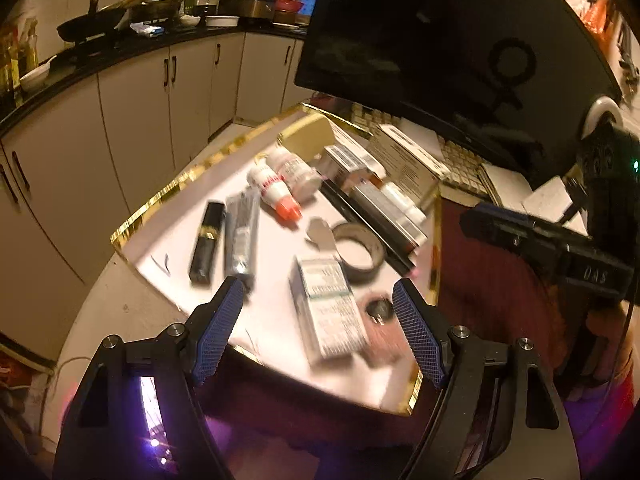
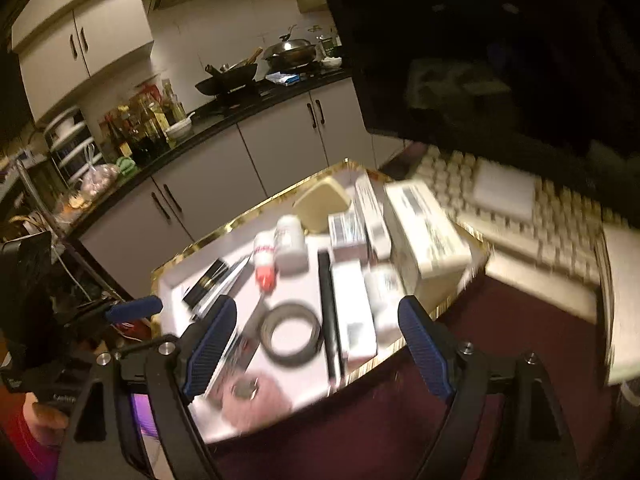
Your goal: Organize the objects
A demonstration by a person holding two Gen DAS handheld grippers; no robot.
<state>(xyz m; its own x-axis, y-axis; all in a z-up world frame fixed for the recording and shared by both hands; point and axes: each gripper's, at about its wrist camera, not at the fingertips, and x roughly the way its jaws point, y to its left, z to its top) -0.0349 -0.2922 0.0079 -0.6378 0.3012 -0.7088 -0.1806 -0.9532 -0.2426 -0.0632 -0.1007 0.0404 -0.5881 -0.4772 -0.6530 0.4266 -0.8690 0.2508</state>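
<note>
**Gold-rimmed tray half sorted, both claws empty above its near edge**

Gold trim runs round the white tray (image 1: 132,227), which sits on a dark red cloth in front of a cream keyboard (image 1: 460,160) and a black monitor (image 1: 440,40). At the tray's left lie a black tube with a gold band (image 1: 206,246) and a grey tube (image 1: 241,240), side by side, long axes running near to far. Right of them are two white bottles (image 1: 280,178), one with an orange cap pointing toward the near side. Further right comes a roll of dark tape (image 1: 358,250) lying flat, then a black stick and a row of white boxes (image 1: 384,208) packed along the right edge.

The left gripper (image 1: 318,308) hangs over the near edge with its jaws spread wide and nothing between the pads. A white-and-green box (image 1: 328,312) lies loose just beyond and below the gap, long axis near to far and roughly in line with the jaws. The right gripper (image 2: 318,320) is likewise spread and empty, above the tape.

The left claw looks nearer to the loose box; a grasp across its short sides seems the likely next move.
</note>
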